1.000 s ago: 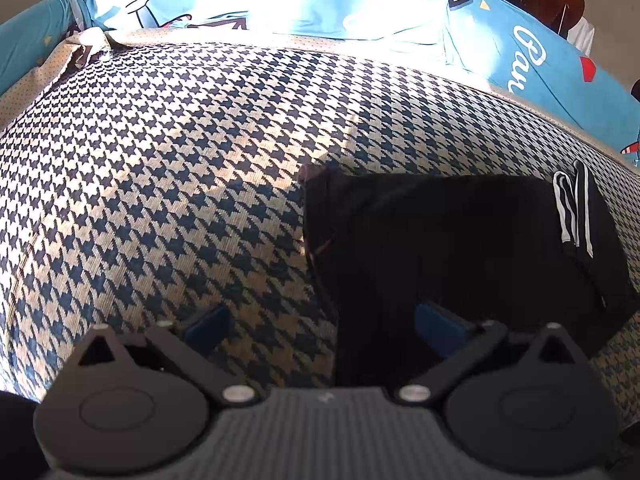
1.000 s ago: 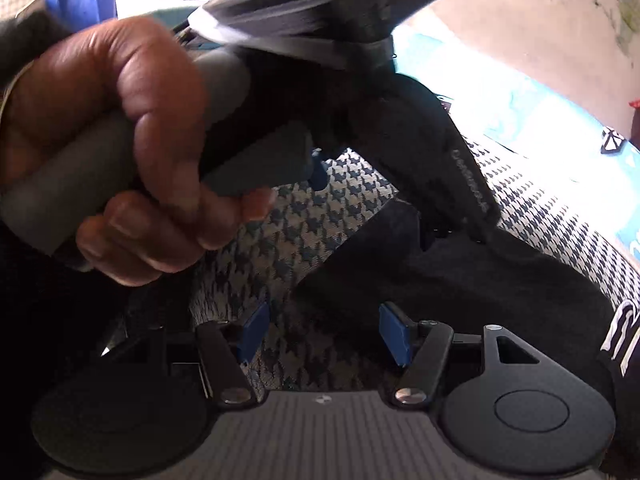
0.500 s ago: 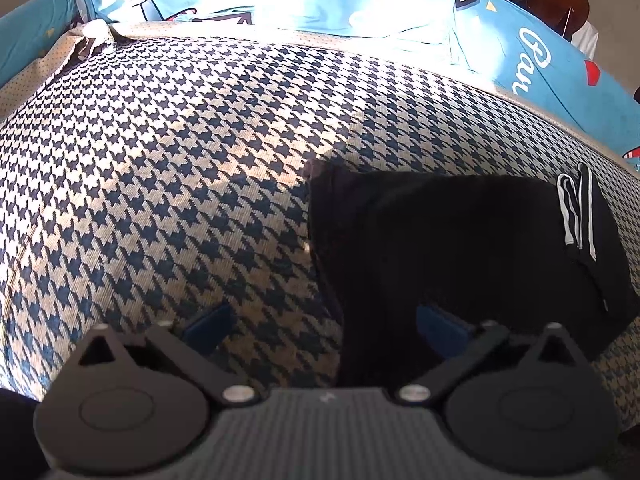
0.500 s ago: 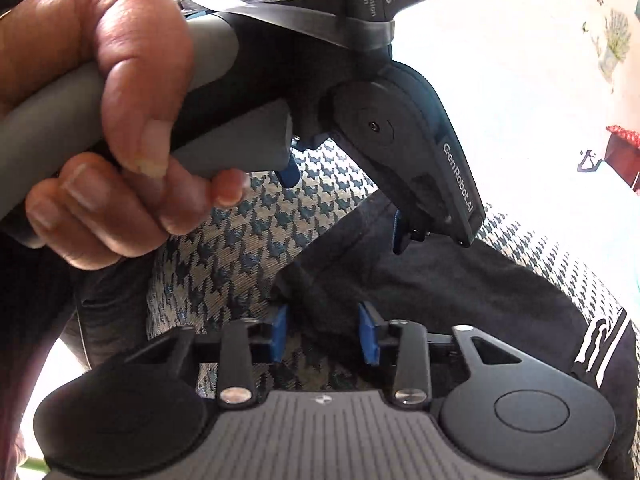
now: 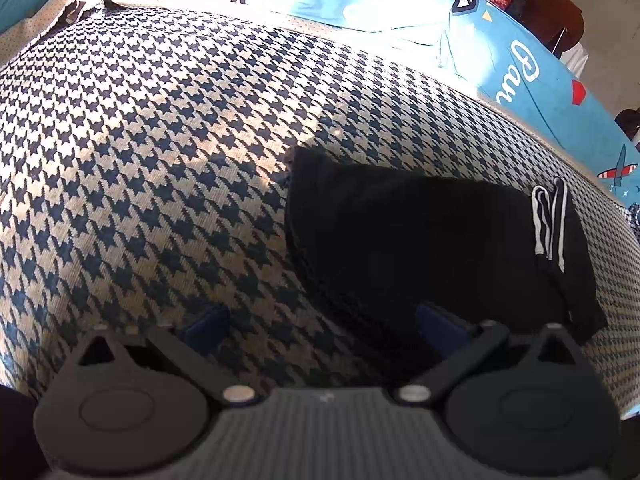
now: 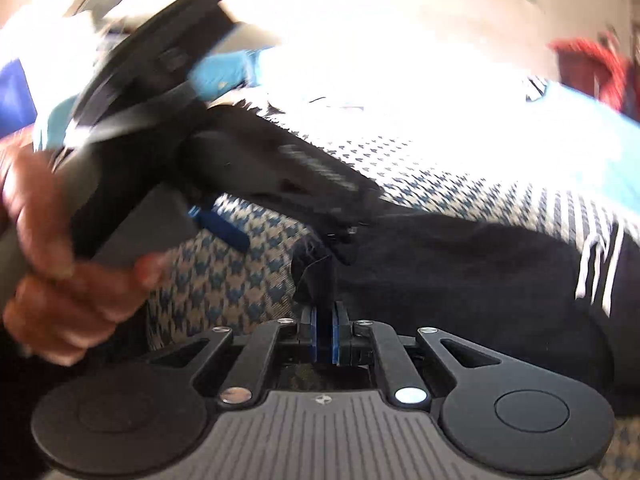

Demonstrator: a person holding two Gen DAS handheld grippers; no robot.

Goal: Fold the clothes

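Showing only in rt wrist view, right gripper [image 6: 323,334] now clamps black garment [image 6: 460,272] edge, open 1 s ago; left gripper [image 5: 320,320] stays wide open, empty.

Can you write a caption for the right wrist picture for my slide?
Right gripper, jaws shut, pinches the black garment on the houndstooth cover.

Black garment [image 5: 420,248] (white side stripes) lies folded on the houndstooth cover [image 5: 160,160], one corner pinched up
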